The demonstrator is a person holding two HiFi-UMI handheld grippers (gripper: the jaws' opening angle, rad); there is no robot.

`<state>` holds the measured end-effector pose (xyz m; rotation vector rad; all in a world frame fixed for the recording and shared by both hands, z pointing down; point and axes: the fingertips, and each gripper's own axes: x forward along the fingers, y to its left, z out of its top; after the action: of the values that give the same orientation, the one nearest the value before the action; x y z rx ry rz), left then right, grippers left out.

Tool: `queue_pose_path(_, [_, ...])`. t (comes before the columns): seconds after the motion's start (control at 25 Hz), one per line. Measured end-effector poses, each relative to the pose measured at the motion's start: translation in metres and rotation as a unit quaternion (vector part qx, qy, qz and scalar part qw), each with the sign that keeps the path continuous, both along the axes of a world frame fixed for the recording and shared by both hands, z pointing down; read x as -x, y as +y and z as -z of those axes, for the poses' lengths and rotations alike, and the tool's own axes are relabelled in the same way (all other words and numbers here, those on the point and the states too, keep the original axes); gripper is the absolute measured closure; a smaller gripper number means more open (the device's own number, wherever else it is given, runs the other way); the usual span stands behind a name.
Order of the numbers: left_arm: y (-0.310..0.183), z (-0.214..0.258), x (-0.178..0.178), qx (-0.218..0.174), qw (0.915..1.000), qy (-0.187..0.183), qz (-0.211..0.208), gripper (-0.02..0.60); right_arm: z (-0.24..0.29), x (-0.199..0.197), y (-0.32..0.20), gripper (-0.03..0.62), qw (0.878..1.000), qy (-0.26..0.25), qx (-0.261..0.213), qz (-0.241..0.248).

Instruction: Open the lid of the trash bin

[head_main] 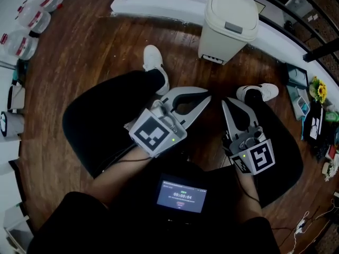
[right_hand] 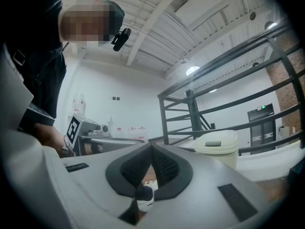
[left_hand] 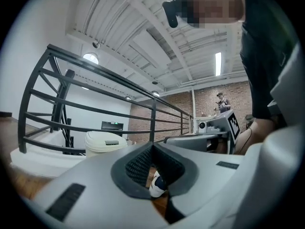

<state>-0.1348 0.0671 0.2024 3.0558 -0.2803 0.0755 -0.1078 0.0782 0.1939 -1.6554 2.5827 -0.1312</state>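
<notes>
Closest in, a small screen [head_main: 181,194] sits on the person's lap. Just past it, the left gripper [head_main: 206,96] and right gripper [head_main: 224,103] hang side by side over the knees, both with fingers pinched together on nothing. Then white shoes [head_main: 153,60] on the wood floor. The bin [head_main: 230,23] stands beyond by the railing [left_hand: 153,120], lid [head_main: 233,7] down, well apart from both grippers.

A dark wood floor [head_main: 79,78] is bounded by a black railing [left_hand: 153,123] on a white ledge [head_main: 159,7]. A brick wall [left_hand: 207,99] and white beamed ceiling [left_hand: 133,27] are lit by a strip light [left_hand: 218,63].
</notes>
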Motion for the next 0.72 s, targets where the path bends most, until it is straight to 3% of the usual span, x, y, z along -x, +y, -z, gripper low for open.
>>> queue_pose_path(0.36, [-0.037,0.001,-0.038,0.037,0.9993,0.002,-0.007,0.56,0.023,-0.047,-0.033,0.576,0.999,-0.023,-0.003,-0.045])
queue_pose_path(0.72, [0.01,-0.012,-0.055,0.028,0.9995,0.0,-0.011,0.56,-0.002,-0.058,0.011,0.576,0.999,-0.025,0.01,-0.045])
